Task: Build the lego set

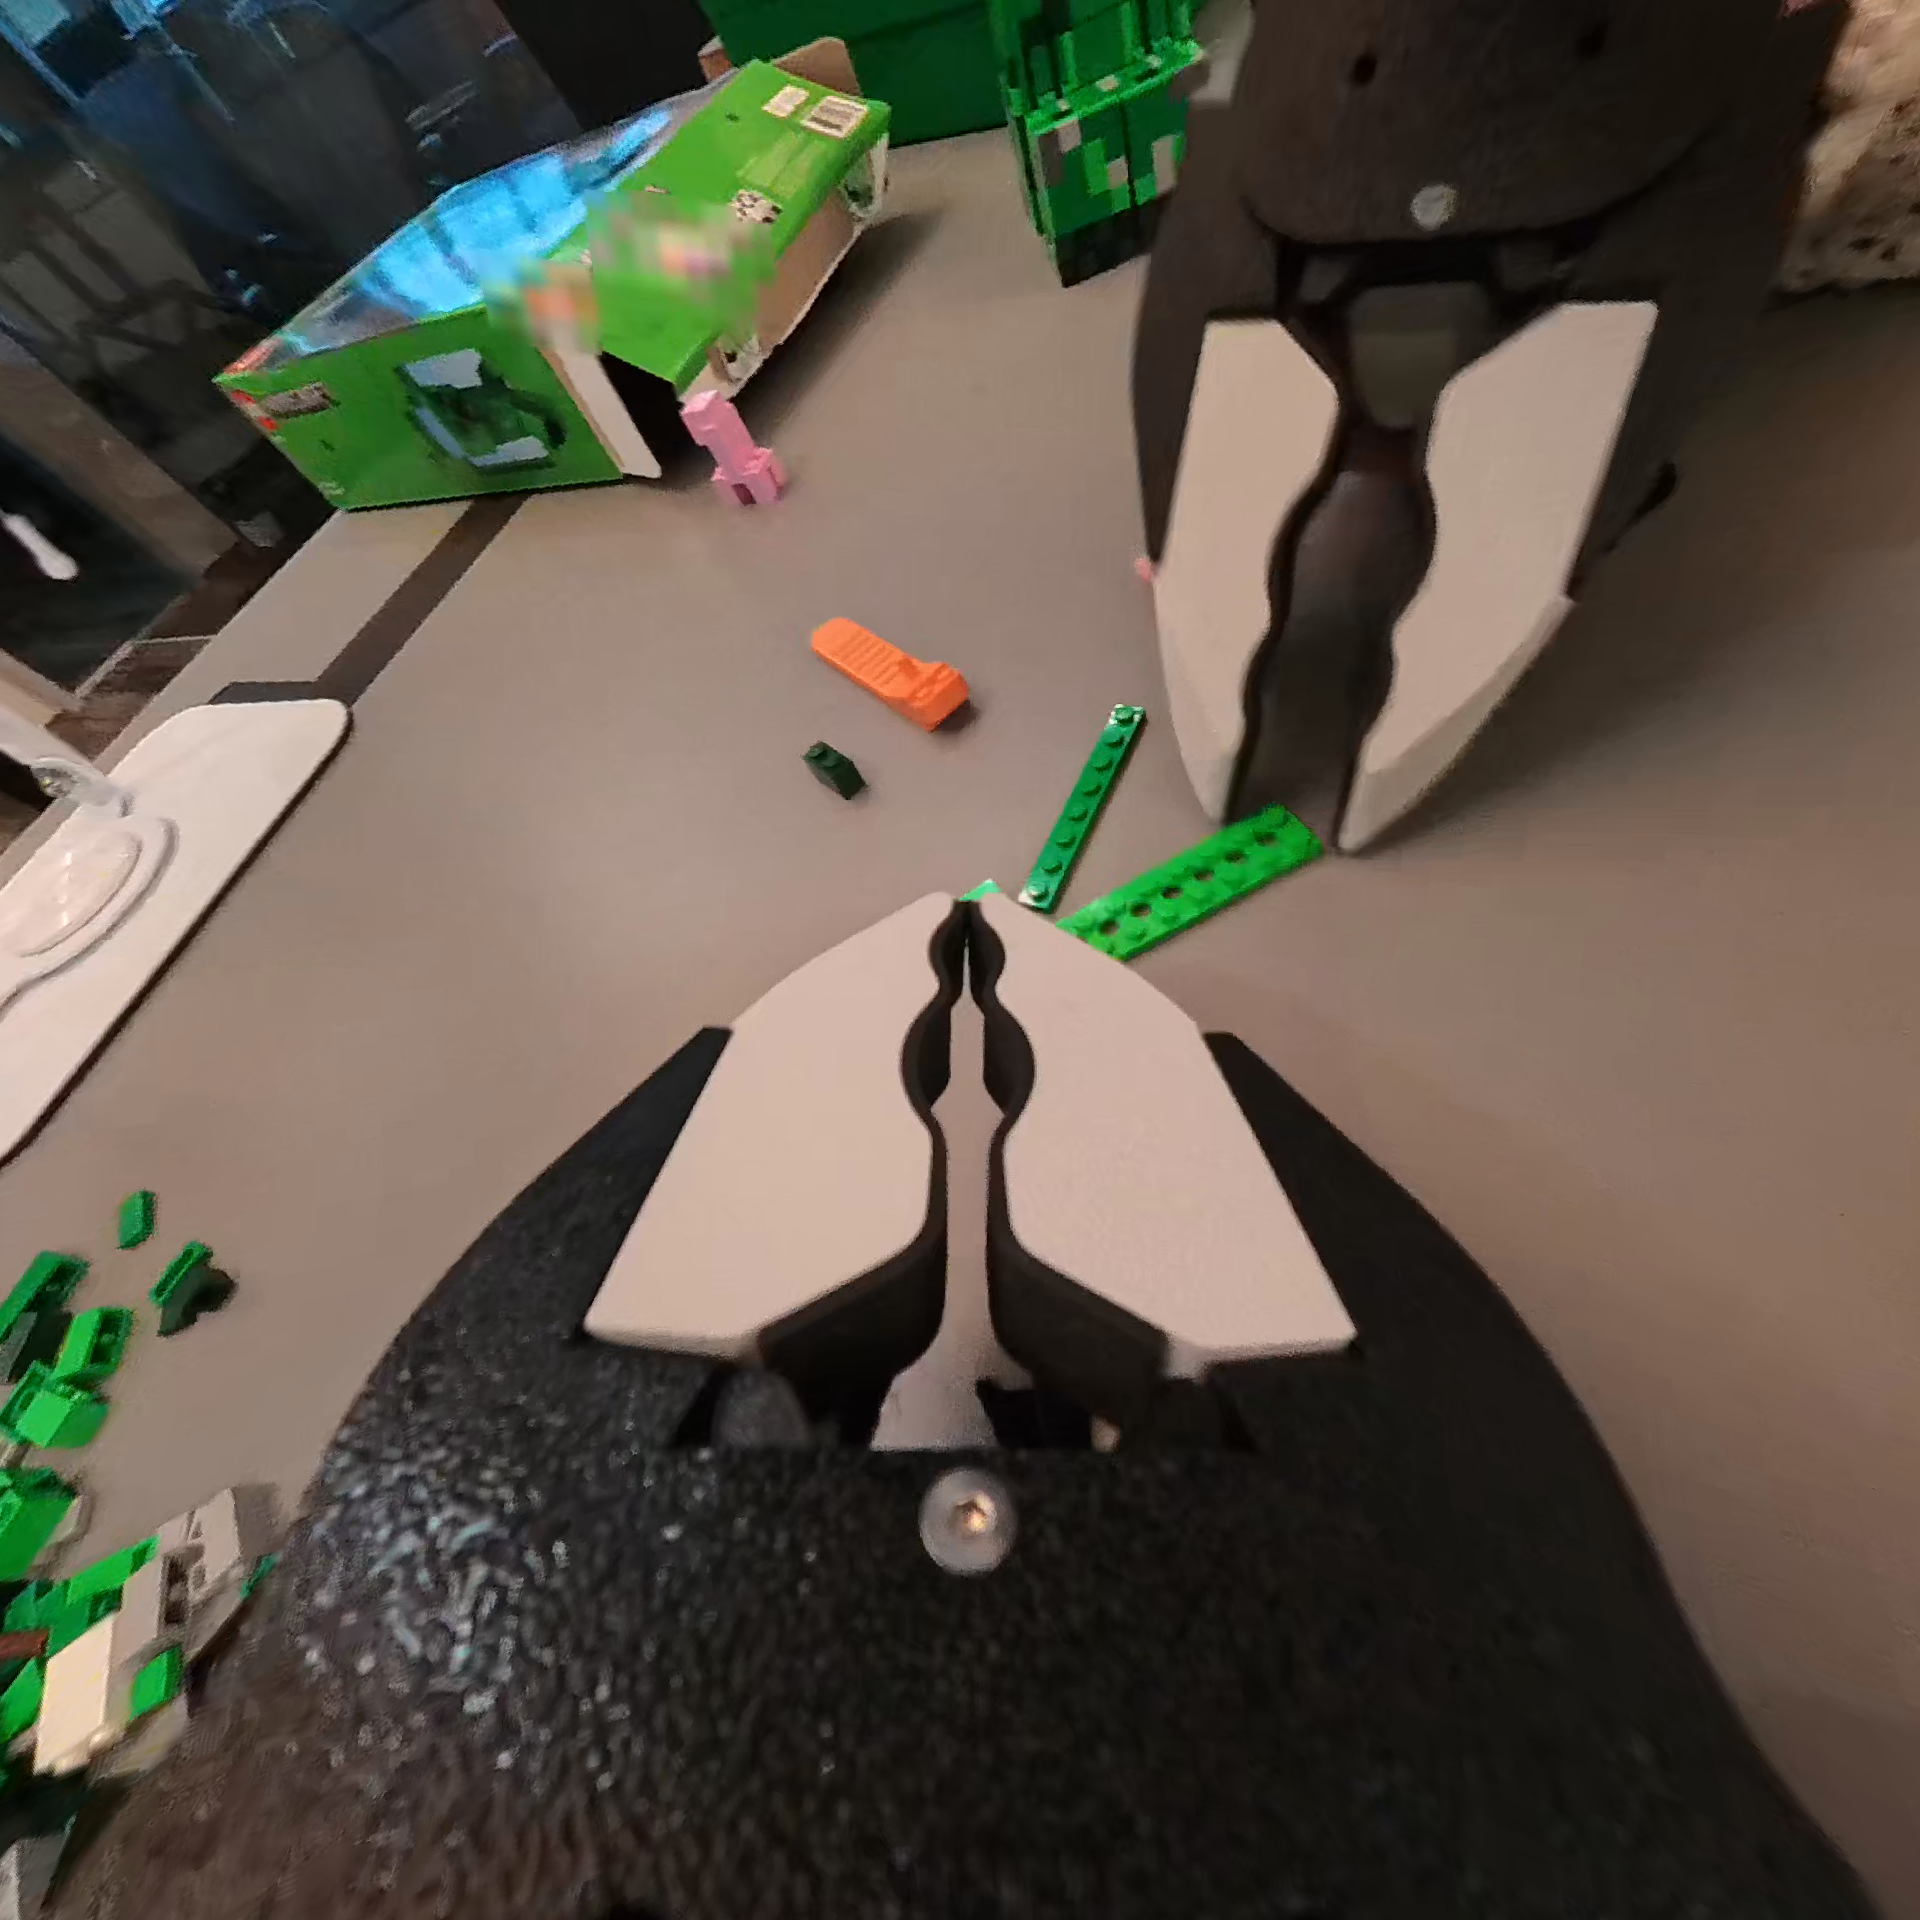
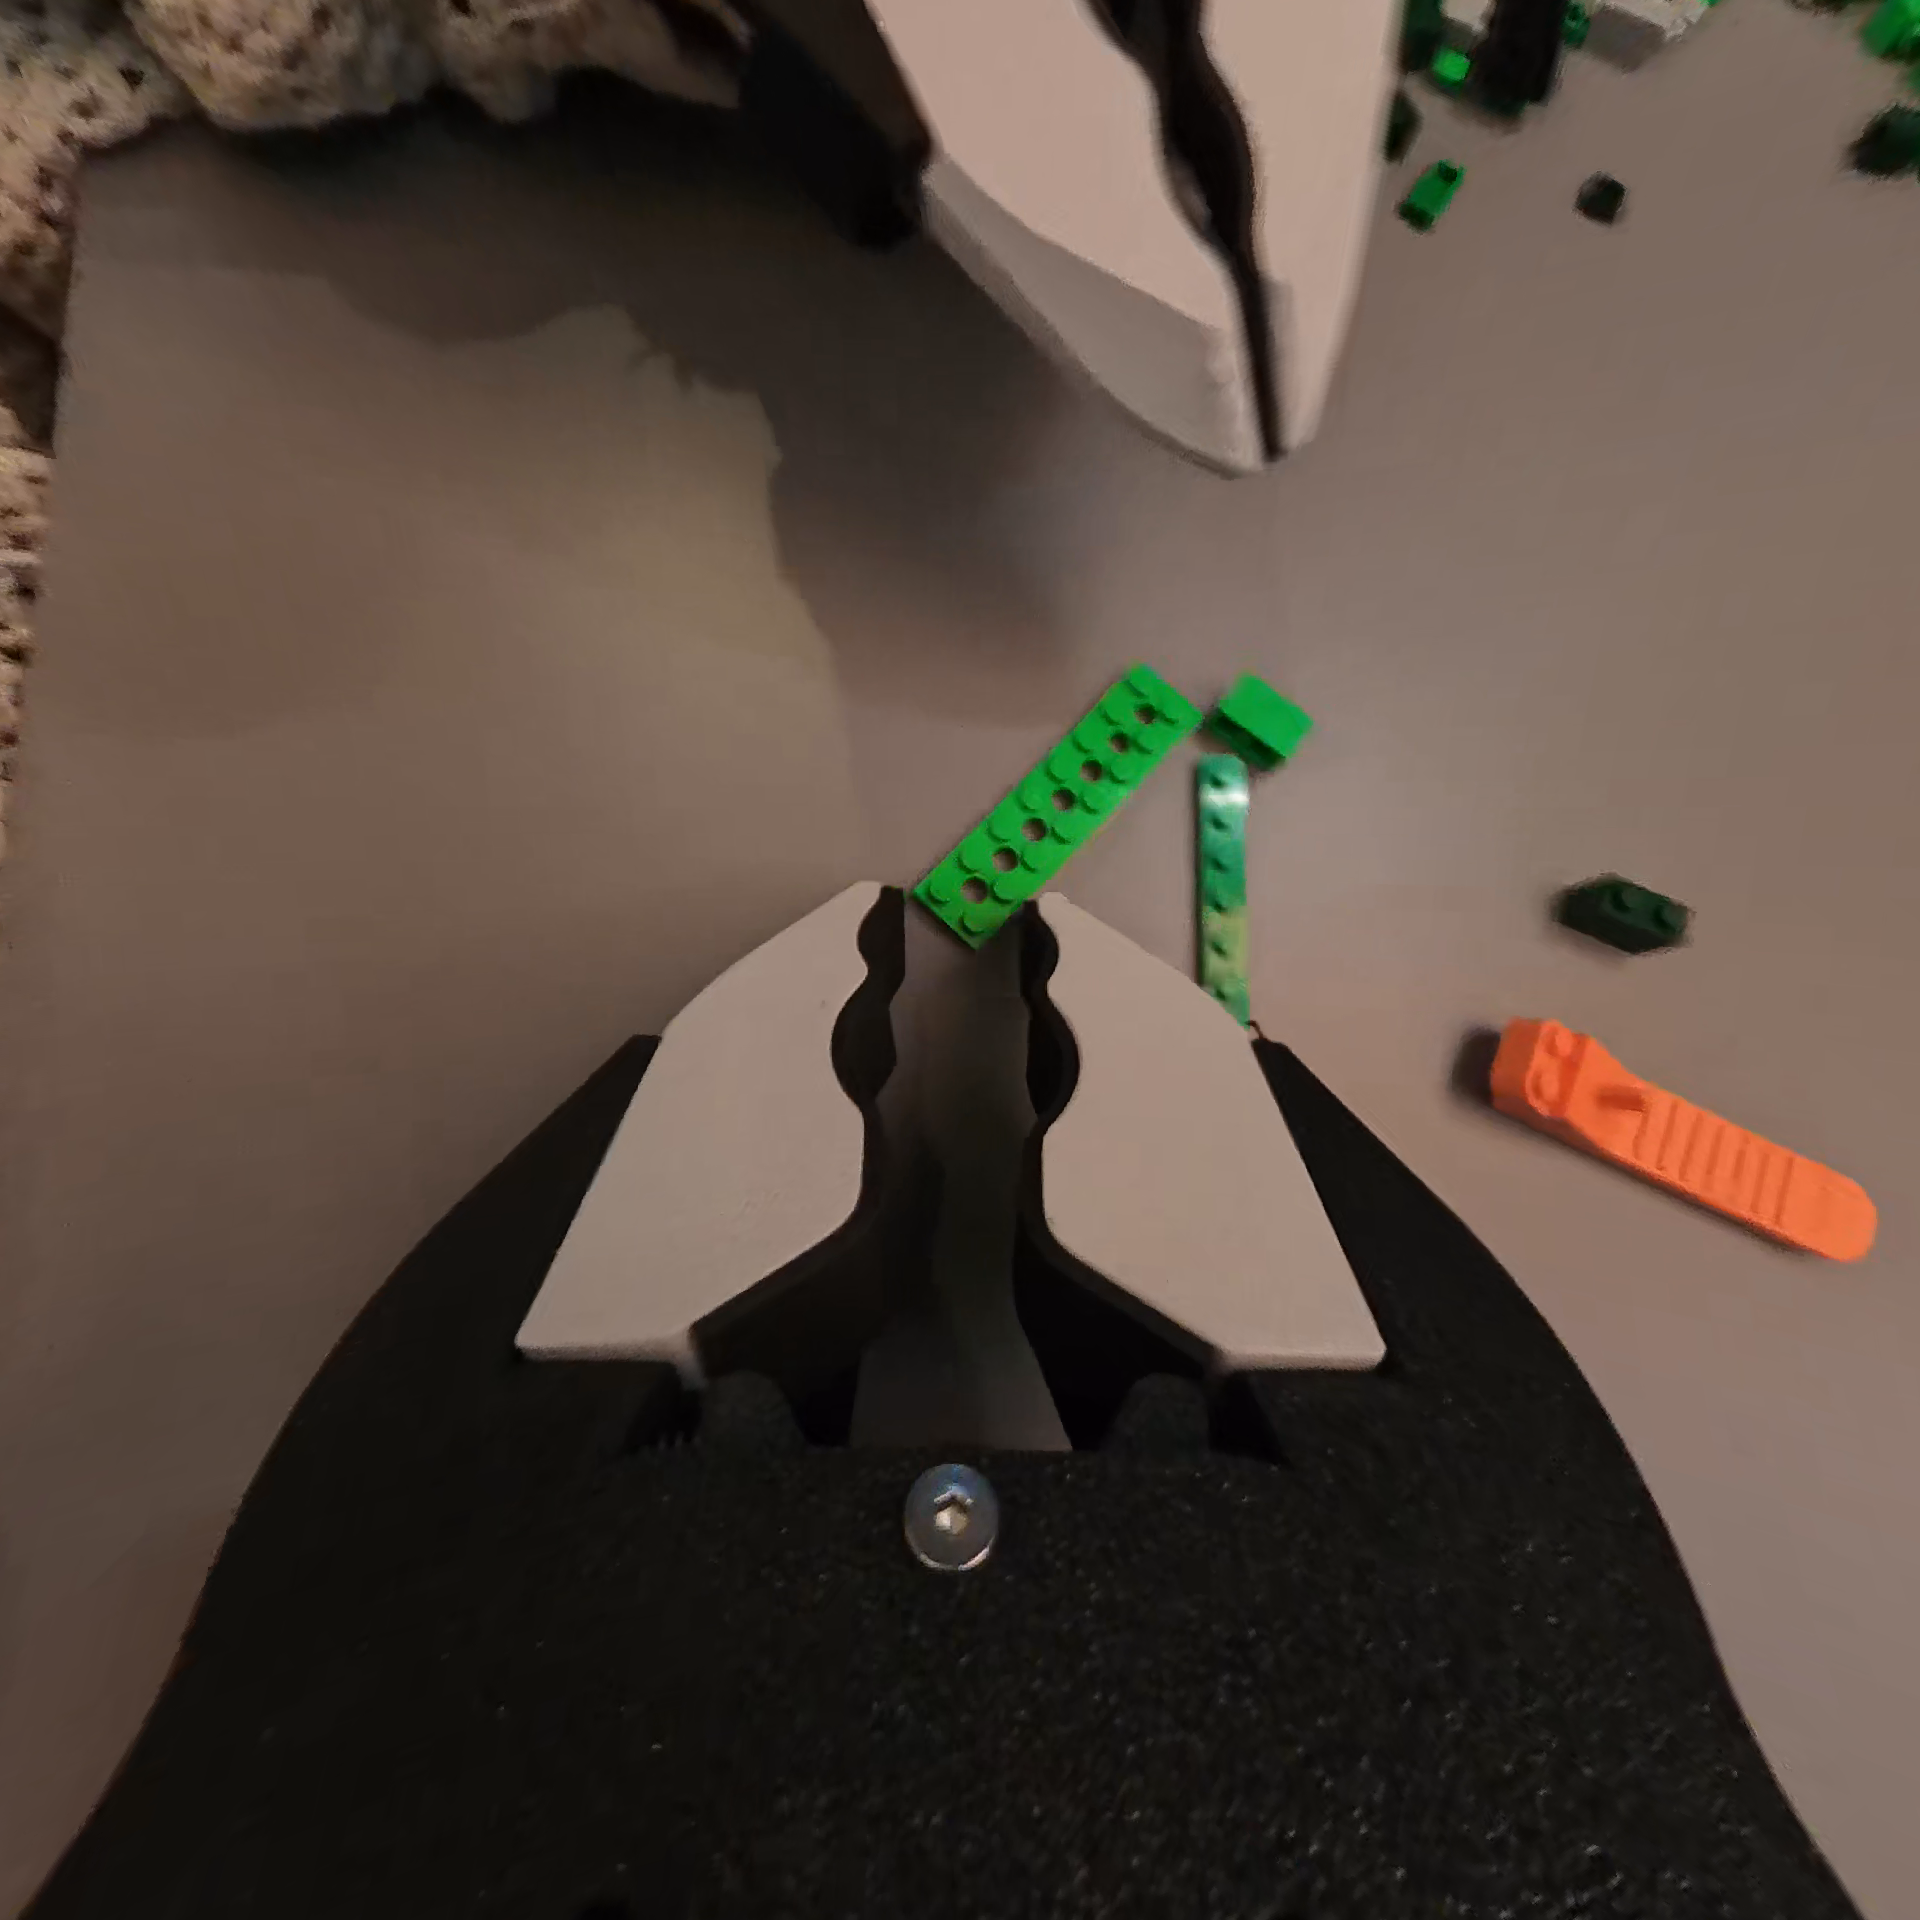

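A wide bright-green plate with holes (image 2: 1060, 805) lies flat on the grey table (image 2: 416, 831). My right gripper (image 2: 961, 904) is open, and its fingertips stand on either side of the plate's near end; it also shows in the left wrist view (image 1: 1288, 831). A narrow green plate (image 2: 1221, 883) and a small bright-green brick (image 2: 1262, 720) lie just beside the wide plate (image 1: 1195, 883). My left gripper (image 1: 964, 909) is shut and empty, hovering near the small brick; it also shows in the right wrist view (image 2: 1268, 447).
An orange brick separator (image 1: 888, 670) and a dark green brick (image 1: 834, 769) lie near the plates. A pink figure (image 1: 732, 452), a green box (image 1: 520, 343) and a green built figure (image 1: 1101, 135) stand farther off. Loose green bricks (image 1: 62, 1403) and a white mat (image 1: 156, 831) are on the left. One gripper's finger ends stand about 8 centimetres off the other's. About 4 centimetres separates my left fingertips from the small bright-green brick (image 2: 1262, 720).
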Demonstrator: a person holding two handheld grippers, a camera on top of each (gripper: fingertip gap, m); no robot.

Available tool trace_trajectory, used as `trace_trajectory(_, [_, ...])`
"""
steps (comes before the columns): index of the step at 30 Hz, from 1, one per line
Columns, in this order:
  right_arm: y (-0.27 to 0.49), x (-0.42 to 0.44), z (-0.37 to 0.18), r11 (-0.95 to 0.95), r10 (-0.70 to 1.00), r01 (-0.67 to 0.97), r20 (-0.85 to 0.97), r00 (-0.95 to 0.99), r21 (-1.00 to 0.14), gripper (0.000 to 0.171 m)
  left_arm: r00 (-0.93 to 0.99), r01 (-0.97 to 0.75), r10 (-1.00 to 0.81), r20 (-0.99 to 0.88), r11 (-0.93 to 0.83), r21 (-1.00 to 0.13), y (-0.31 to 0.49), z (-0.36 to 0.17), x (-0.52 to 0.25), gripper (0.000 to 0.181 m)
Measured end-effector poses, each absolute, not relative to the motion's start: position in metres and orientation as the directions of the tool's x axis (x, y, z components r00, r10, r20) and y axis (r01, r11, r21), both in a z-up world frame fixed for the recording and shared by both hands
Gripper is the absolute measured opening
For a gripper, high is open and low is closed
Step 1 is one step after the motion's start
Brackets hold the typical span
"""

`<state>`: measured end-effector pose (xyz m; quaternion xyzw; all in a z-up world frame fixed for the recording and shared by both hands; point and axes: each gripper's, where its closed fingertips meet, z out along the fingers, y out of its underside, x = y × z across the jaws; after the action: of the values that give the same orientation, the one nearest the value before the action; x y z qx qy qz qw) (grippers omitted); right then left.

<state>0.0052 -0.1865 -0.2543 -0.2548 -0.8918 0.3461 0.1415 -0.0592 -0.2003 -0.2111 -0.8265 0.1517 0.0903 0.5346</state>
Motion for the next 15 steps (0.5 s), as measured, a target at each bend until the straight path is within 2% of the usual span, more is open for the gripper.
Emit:
trace_trajectory(3, [-0.219,0.015,-0.252,0.604,0.477,0.321,0.008,-0.879,-0.730,0.028,0.957,-0.290,-0.095,-0.275,-0.385,-0.876,-0.202,-0.205,-0.063,0.001])
trace_trajectory(4, [-0.223,0.015,-0.249,0.606,0.466,0.294,0.030,-0.884,-0.739,0.029,0.966,-0.254,-0.064,-0.250,-0.404,-0.879,-0.204,-0.205,-0.065,0.007])
trace_trajectory(8, [-0.193,-0.011,-0.227,0.647,0.462,0.110,0.272,-0.844,-0.755,0.026,0.997,0.006,0.073,-0.037,-0.514,-0.858,-0.213,-0.210,-0.045,0.054])
trace_trajectory(10, [-0.174,-0.025,-0.224,0.667,0.455,0.094,0.303,-0.837,-0.739,0.025,0.995,0.051,0.100,-0.004,-0.541,-0.839,-0.211,-0.216,-0.023,0.057])
trace_trajectory(13, [-0.160,-0.040,-0.232,0.691,0.422,0.140,0.238,-0.875,-0.709,0.030,0.981,0.015,0.158,-0.113,-0.642,-0.766,-0.209,-0.232,-0.010,0.053])
trace_trajectory(15, [-0.159,-0.048,-0.234,0.705,0.390,0.131,0.227,-0.892,-0.697,0.030,0.977,0.047,0.184,-0.110,-0.685,-0.727,-0.208,-0.240,-0.005,0.051])
